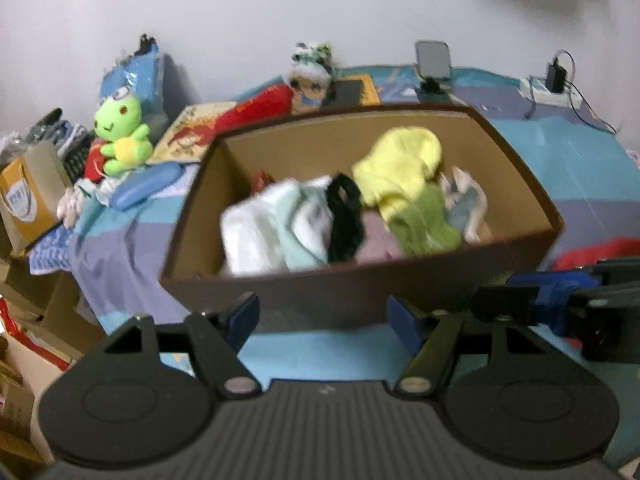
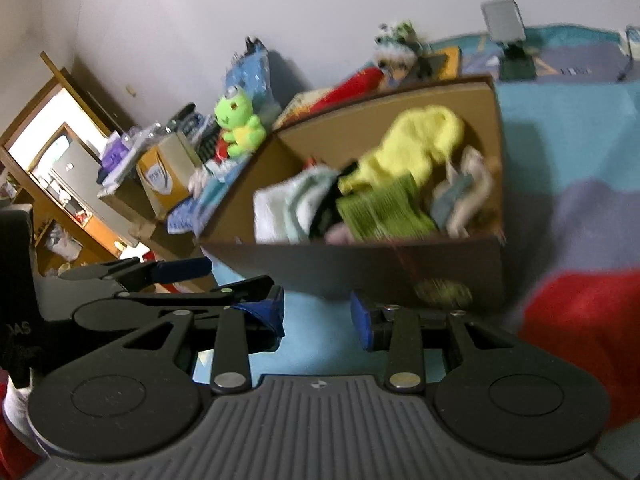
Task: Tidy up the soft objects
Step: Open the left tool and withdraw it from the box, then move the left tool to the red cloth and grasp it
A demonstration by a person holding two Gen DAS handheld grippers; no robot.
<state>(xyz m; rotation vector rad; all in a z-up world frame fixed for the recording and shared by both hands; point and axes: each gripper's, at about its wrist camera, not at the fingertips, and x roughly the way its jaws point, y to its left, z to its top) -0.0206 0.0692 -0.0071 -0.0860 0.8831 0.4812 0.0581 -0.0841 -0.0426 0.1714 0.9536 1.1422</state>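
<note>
A brown cardboard box (image 1: 360, 280) (image 2: 360, 264) stands on the blue striped bed sheet (image 1: 328, 352). Inside it is a heap of soft items: a yellow cloth (image 1: 400, 164) (image 2: 420, 144), a green cloth (image 1: 424, 224) (image 2: 384, 212), a white fluffy piece (image 1: 256, 232) (image 2: 272, 212) and a black one (image 1: 344, 220). My left gripper (image 1: 322, 320) hangs open just before the box's front wall, nothing between its blue pads. My right gripper (image 2: 316, 318) is open too and holds nothing, close beside the left one. A green frog plush (image 1: 120, 136) (image 2: 238, 124) sits on the bed left of the box.
Red fabric (image 2: 580, 340) lies on the bed to the right. At the wall stand a doll plush (image 1: 310, 72), a phone on a stand (image 1: 434, 60) and a power strip with cables (image 1: 552, 88). A paper bag (image 1: 28, 196) and cartons crowd the left edge.
</note>
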